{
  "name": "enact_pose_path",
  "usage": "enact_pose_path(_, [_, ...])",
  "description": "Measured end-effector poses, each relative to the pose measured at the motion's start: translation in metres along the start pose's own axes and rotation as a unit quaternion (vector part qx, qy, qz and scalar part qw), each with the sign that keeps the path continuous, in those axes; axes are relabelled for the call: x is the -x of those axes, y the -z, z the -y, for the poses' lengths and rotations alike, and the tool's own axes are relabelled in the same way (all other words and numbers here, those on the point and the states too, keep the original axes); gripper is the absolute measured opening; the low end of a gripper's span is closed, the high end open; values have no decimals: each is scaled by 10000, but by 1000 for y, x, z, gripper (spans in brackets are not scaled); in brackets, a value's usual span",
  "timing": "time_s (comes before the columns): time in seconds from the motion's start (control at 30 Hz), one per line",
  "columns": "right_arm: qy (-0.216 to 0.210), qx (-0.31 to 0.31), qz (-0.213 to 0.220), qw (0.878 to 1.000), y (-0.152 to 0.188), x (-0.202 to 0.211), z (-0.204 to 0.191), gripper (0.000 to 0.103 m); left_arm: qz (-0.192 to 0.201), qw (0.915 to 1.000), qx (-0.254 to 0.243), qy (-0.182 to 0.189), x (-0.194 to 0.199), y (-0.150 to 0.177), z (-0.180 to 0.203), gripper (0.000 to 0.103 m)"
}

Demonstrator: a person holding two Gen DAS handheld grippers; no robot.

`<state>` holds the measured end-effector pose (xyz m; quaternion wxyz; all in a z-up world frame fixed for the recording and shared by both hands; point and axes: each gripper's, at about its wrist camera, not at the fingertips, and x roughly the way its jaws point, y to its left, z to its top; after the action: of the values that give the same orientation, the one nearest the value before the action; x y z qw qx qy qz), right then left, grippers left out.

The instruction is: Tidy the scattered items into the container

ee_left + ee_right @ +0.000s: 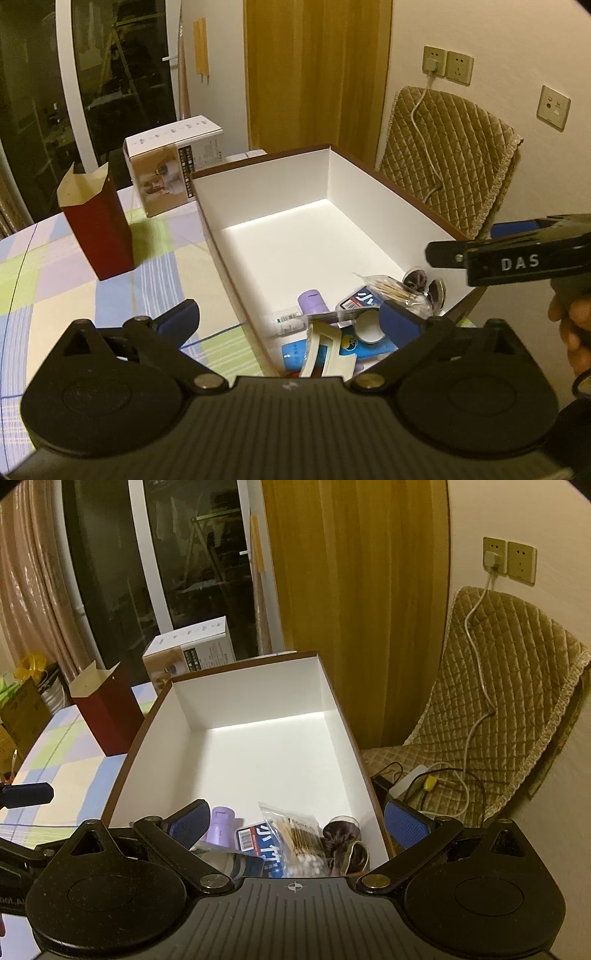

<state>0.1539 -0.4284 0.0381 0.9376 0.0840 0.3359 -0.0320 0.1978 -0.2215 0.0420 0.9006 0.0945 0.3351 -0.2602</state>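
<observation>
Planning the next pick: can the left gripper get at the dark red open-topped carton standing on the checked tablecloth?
Probably yes: the left gripper is open and empty, and the dark red carton stands alone on the tablecloth, clear of the white box.

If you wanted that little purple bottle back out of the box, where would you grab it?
Probably across the purple bottle's rounded body, coming straight down from above. It lies against the white box's near-left corner with other items crowding its lower end, so only its upper side is free for the hand-held gripper's fingers.
</observation>
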Motion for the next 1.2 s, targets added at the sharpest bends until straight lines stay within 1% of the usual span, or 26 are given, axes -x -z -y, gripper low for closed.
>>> enact_pose_path(0.33, [-81,40,-57,9999,6,27,-11,103,-20,9993,367,-108,27,7,-4,102])
enact_pose_path(0.63, [-72,-47,-30,10000,18,65,-15,103,15,9982,570,-205,62,19,5,102])
enact_pose_path(0.87, [-3,-140,-57,9999,29,99,-12,103,-243,9948,920,-350,89,31,11,102])
enact_pose_path(1.1, [14,-96,-128,9999,41,127,-17,103,-260,9942,989,-342,117,41,20,102])
enact_pose_path(1.2, [5,-60,-114,9999,43,138,-20,103,-206,9941,1005,-346,128,42,24,102])
